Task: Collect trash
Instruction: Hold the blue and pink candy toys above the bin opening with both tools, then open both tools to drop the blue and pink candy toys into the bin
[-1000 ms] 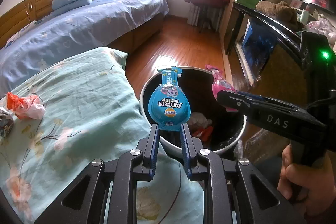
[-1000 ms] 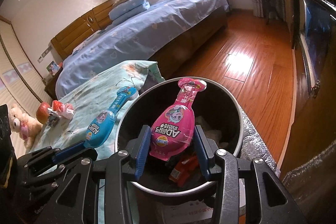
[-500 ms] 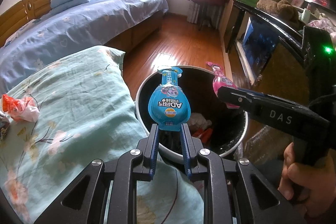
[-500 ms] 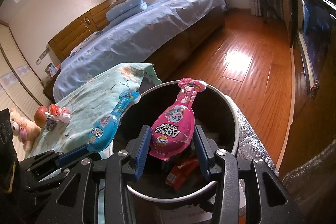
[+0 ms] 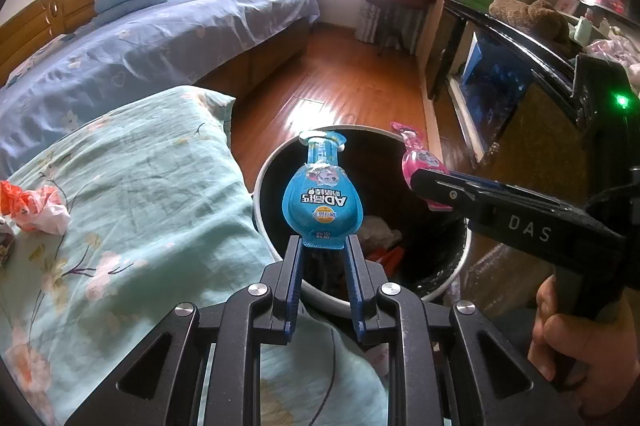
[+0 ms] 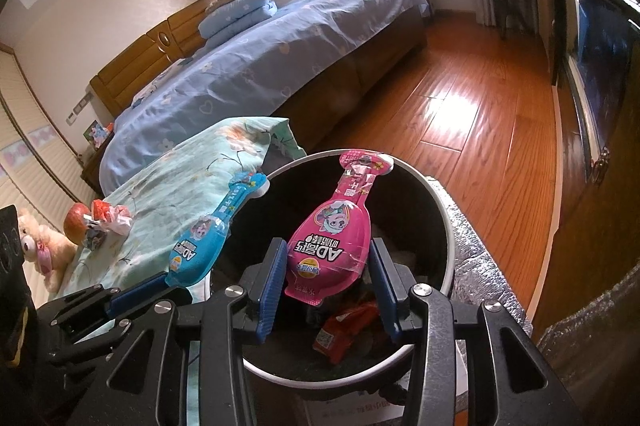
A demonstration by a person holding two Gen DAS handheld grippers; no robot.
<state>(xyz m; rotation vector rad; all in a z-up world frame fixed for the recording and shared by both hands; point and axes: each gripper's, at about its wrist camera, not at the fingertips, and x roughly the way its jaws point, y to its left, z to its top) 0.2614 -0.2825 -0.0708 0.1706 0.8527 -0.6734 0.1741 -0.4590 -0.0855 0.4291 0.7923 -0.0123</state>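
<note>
Taking the round trash bin (image 5: 452,276) as the landmark, a crumpled orange-and-white wrapper (image 5: 34,202) lay far to the bin's left on the mint floral quilt (image 5: 132,194), well apart from the rim. In the right wrist view a red apple (image 6: 76,222) sat just beside that wrapper, with a teddy bear (image 6: 40,246) further left of it.

The left gripper (image 5: 322,250) was narrowly closed, its blue pads pinching the bottom edge of a blue AD calcium-milk pouch (image 5: 322,200). The pouch stood upright with its neck pointing away, over the left part of the bin's opening, above the rim nearest the quilt.

To its right, the right gripper (image 6: 326,276) stood wider, its jaws pressed on both sides of a pink AD calcium-milk pouch (image 6: 332,246), held upright over the middle of the bin's opening. A person's hand (image 5: 568,338) gripped that tool's handle at the bin's right.

Inside the bin, below both pouches, lay a red packet (image 6: 344,326) and some pale crumpled waste (image 5: 380,232). Beyond the bin stretched a wooden floor (image 6: 480,114) and a bed with blue sheets (image 6: 248,66).
</note>
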